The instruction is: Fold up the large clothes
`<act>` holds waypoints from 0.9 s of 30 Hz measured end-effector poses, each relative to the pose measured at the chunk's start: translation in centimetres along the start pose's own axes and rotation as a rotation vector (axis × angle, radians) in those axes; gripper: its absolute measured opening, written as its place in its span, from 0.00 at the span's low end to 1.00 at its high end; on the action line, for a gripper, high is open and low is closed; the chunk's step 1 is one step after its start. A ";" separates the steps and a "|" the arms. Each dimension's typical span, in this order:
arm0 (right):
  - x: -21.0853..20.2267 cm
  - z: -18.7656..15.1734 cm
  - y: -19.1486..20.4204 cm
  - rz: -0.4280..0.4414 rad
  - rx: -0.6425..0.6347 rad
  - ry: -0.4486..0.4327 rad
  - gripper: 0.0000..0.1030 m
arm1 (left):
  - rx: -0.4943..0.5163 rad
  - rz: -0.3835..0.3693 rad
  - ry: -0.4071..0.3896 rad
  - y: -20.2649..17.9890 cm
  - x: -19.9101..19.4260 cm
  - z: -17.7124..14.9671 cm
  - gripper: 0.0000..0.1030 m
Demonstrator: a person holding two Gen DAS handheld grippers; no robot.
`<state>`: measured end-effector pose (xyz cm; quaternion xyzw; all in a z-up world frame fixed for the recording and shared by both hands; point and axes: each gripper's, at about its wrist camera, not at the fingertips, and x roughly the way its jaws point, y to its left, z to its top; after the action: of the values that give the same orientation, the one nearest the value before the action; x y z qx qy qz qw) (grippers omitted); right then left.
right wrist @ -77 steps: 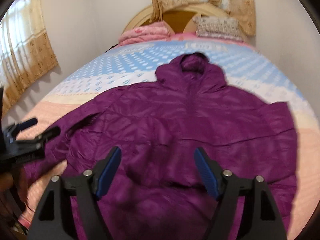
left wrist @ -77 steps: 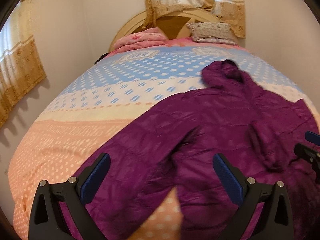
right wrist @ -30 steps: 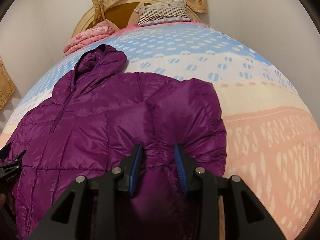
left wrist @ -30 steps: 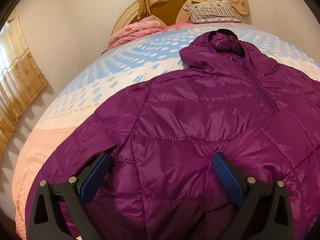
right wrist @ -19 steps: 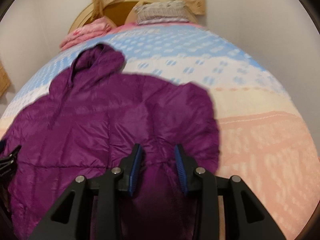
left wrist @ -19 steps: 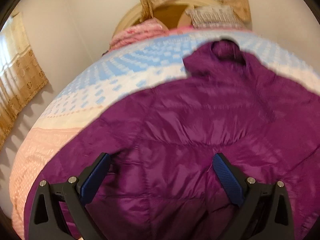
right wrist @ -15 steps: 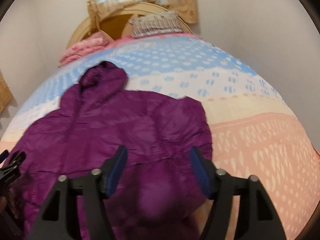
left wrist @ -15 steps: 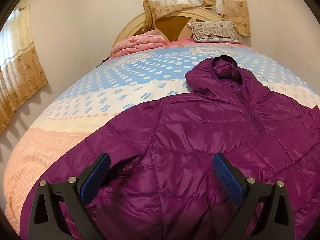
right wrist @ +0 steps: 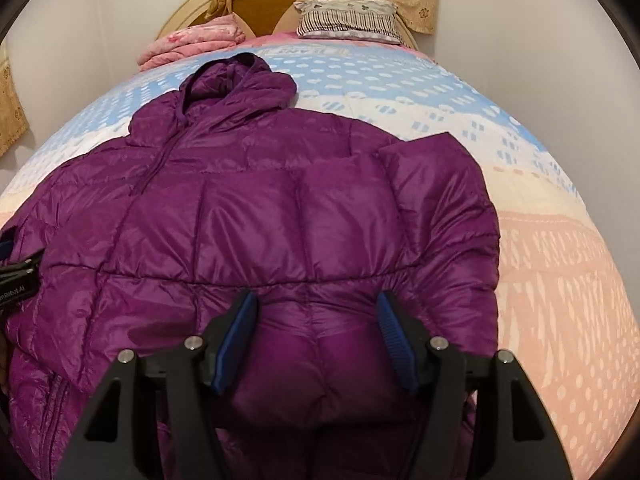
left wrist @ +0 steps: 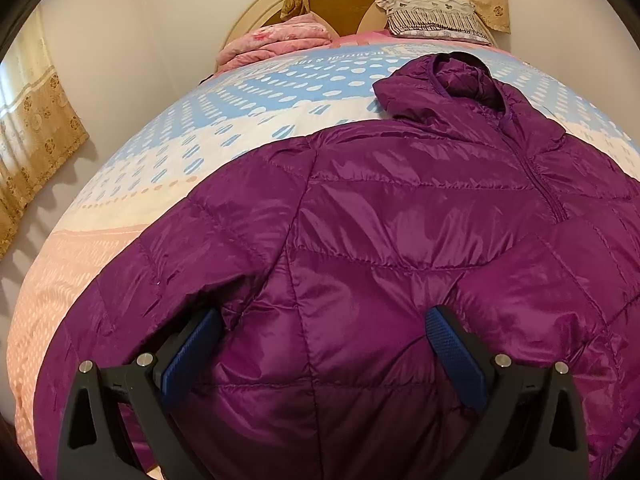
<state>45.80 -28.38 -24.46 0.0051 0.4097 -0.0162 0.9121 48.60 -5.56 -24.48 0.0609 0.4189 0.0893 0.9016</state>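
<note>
With both tools spread, the right tool closing over the folded sleeve at 6 o'clock, the left tool should have pinched the puffer jacket's other sleeve near the cuff.

— What is the room like?
— Pale plain walls, a bed with a dotted blue, cream and peach cover, and a rounded wooden headboard.
— Windows?
— Gold patterned curtains hang left and behind the headboard.

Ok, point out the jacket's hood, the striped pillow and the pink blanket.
hood point(right wrist: 240, 80), right wrist view, on its quilted top.
striped pillow point(right wrist: 348, 20), right wrist view, middle of its front face.
pink blanket point(left wrist: 276, 42), left wrist view, on the folded stack's top.
</note>
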 end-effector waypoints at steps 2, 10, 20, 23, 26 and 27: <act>0.0 -0.1 0.1 -0.008 -0.006 -0.001 0.65 | -0.010 -0.017 0.006 0.2 0.1 0.0 0.99; -0.3 -0.1 0.5 -0.016 -0.009 0.012 0.73 | -0.075 -0.064 -0.047 4.6 -4.2 0.1 0.99; -6.7 -3.4 2.3 0.056 -0.034 -0.037 0.86 | -0.090 0.141 -0.097 19.2 -9.7 -6.3 0.99; -8.4 -4.8 2.9 0.099 -0.023 -0.054 0.87 | -0.145 0.192 -0.069 23.6 -10.4 -9.6 0.99; -9.7 -5.9 3.7 0.130 -0.018 -0.069 0.89 | -0.182 0.253 -0.054 26.8 -11.1 -12.7 0.99; -9.8 -6.0 4.1 0.135 -0.020 -0.072 0.89 | -0.193 0.268 -0.048 27.9 -11.4 -13.8 0.99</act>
<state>34.91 -23.92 -21.12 0.0233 0.3754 0.0493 0.9253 27.77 19.76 -19.70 0.0316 0.3749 0.2469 0.8930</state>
